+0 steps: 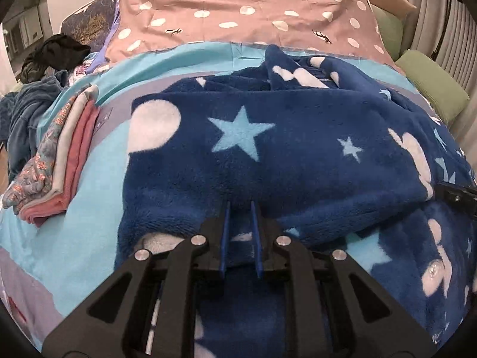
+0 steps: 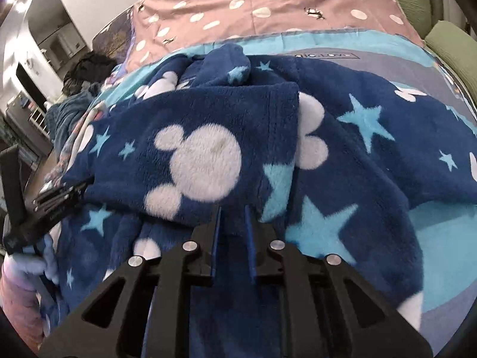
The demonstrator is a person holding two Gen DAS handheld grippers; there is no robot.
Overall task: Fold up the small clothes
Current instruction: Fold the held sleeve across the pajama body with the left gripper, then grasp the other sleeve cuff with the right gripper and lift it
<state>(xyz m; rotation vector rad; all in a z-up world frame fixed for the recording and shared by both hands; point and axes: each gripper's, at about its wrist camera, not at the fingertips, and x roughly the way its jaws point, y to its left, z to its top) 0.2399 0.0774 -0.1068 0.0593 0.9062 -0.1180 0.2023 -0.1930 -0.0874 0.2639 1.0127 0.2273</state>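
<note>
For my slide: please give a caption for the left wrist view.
Left gripper shut on blue fleece, folded clothes beside it.

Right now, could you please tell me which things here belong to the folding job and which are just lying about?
In the job:
- blue fleece garment with stars
- left tongs, shut on it
- right tongs, shut on it
- folded stack of small clothes

Lying about:
- green pillow
- pink dotted sheet
- dark clothes heap

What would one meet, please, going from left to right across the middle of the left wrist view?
Dark teal garment → stack of folded clothes → light blue bedsheet → navy fleece garment with stars → right gripper at the frame's edge.
</note>
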